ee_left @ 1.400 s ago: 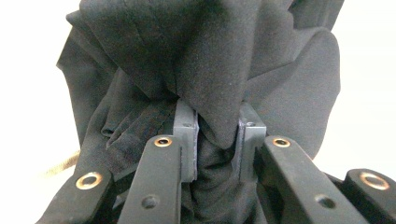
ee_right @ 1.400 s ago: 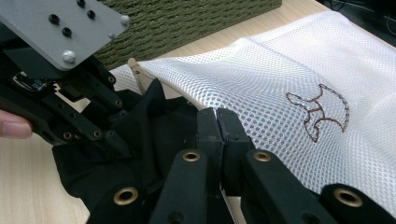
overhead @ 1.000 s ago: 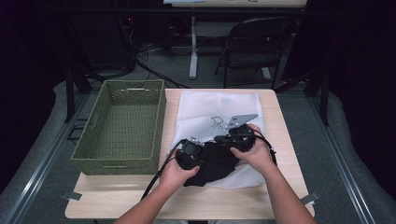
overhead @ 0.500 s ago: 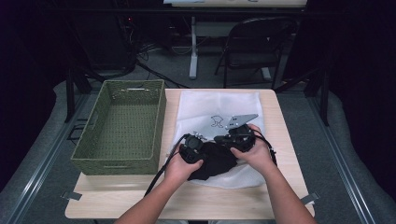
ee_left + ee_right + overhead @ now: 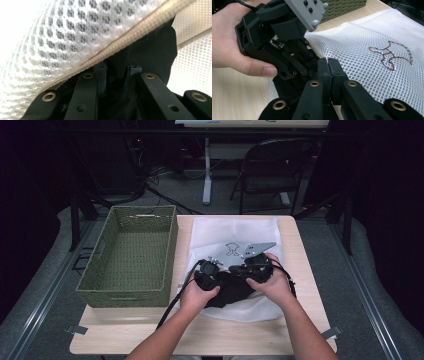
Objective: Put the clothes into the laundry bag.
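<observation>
Near the desk's (image 5: 150,340) front edge: right gripper (image 5: 328,62) clenched on white mesh bag's (image 5: 235,232) rim, left gripper (image 5: 117,72) grasping black garment (image 5: 230,290) at its mouth. Best pushed deeper, rim held taut.

high view: tabletop (image 5: 300,270) evenly lit from above, room dark from 9 through 3 o'clock | left gripper view: white mesh bag (image 5: 62,37) blurred, blown out at 10 o'clock | right gripper view: sharp, soft shadows
</observation>
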The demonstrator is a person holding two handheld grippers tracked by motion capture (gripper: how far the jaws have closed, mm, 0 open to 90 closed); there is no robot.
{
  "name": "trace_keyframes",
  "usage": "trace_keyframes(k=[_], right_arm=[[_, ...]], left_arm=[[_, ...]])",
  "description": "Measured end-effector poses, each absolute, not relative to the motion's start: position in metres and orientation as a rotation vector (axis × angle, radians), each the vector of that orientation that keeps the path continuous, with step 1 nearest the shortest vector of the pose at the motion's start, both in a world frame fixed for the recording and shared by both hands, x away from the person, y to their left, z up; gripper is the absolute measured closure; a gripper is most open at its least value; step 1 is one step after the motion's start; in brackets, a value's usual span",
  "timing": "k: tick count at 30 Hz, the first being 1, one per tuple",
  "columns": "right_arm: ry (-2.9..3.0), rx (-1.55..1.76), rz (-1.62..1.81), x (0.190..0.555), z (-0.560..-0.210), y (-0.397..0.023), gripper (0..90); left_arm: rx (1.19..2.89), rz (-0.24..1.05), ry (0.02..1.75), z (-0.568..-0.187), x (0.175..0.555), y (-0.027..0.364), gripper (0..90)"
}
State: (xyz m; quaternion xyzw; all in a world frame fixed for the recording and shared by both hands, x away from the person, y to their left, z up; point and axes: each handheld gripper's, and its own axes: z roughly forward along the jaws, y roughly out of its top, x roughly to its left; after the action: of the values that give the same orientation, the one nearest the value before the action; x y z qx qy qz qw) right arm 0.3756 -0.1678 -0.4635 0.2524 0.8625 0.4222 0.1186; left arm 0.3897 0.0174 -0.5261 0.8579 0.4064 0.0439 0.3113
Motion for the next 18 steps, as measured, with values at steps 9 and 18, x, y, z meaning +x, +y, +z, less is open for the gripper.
trace_keyframes(k=[9,18], right_arm=[[2.531,0.741,1.228,0.3763,-0.4661,-0.1665,89.4],[2.519,0.767,1.239,0.3785,-0.4673,-0.1706,89.4]], left_arm=[[2.237,0.136,1.074,-0.5324,0.3905,0.0165,72.4],[2.218,0.156,1.056,-0.5298,0.3842,0.0218,56.4]])
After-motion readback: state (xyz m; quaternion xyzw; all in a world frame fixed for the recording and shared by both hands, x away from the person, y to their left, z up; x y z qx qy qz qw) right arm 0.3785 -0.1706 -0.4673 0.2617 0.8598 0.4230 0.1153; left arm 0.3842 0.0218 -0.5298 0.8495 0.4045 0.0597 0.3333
